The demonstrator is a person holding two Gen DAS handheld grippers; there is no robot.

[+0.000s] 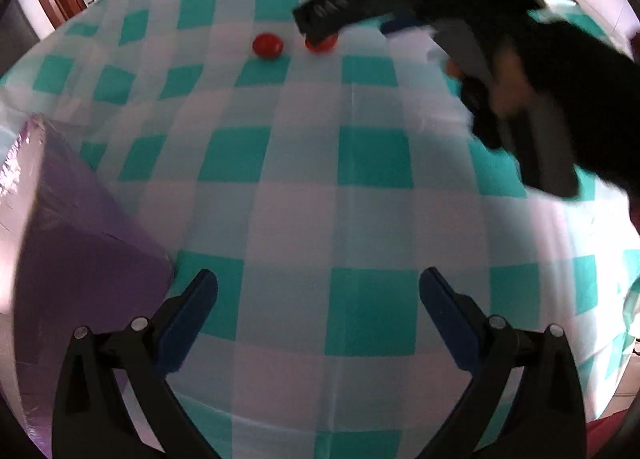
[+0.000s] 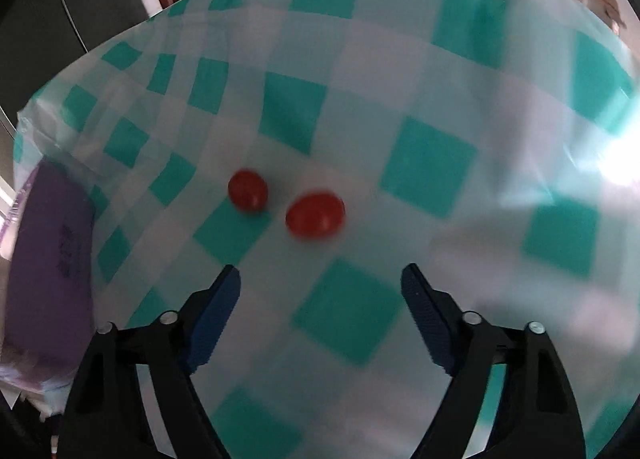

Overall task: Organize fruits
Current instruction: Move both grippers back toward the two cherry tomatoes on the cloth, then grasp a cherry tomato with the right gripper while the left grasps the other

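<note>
The right gripper [image 2: 320, 283] has its jaws wide apart and holds nothing. Just ahead of it, two small red tomatoes lie on the checked tablecloth [image 2: 432, 163]: the nearer tomato [image 2: 315, 214] almost in line with the gap, the other tomato [image 2: 247, 190] slightly left. The left gripper [image 1: 318, 291] is also spread wide and empty, with a purple tray [image 1: 80, 227] to its left.

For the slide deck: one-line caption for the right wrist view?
Right gripper, jaws open, above two red tomatoes on a teal checked tablecloth, purple container at left.
</note>
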